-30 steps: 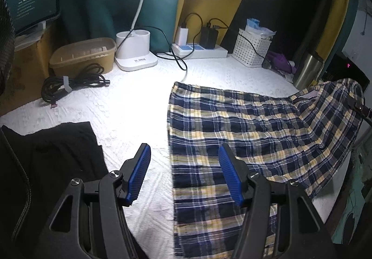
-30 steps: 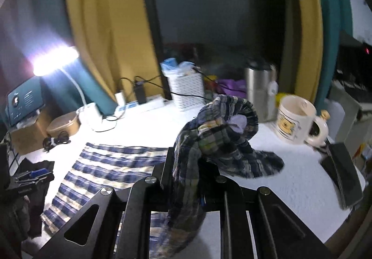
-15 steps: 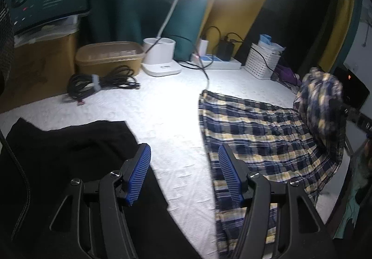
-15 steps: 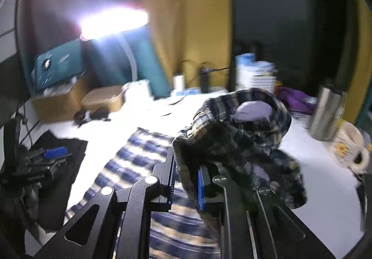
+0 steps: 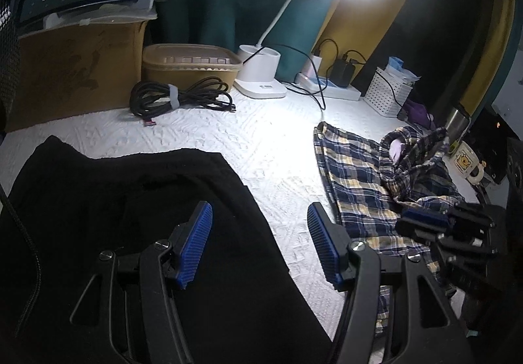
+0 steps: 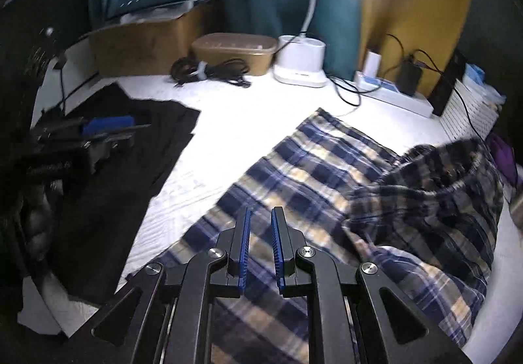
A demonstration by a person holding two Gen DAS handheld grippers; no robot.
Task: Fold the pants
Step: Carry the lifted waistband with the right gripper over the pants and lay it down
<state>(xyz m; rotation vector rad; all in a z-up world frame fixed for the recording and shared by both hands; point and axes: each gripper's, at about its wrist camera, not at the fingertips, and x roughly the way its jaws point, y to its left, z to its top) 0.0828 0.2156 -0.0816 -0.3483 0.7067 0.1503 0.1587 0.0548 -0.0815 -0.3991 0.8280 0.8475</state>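
Plaid pants [image 6: 310,174] lie flat on the white table cover [image 5: 261,141]. Their one end is bunched in a heap [image 6: 441,187] folded over the flat part, which also shows in the left wrist view [image 5: 412,154]. My right gripper [image 6: 261,223] hovers over the plaid cloth, jaws shut to a narrow slit with nothing between them. From the left wrist view the right gripper [image 5: 421,220] is low at the pants' near edge. My left gripper [image 5: 260,233] stands open and empty over the edge of a black garment [image 5: 130,200].
At the back stand a cardboard box [image 5: 75,69], a brown container [image 5: 189,63], a coiled cable [image 5: 176,95], a lamp base [image 5: 260,76], a power strip [image 5: 330,87] and a white basket [image 5: 389,95]. A steel tumbler [image 5: 457,118] and a mug [image 5: 465,161] stand at the right.
My right gripper swung left and down with the bunched plaid end, which has left its jaws and now lies on the flat part. My left gripper moved left over the black garment.
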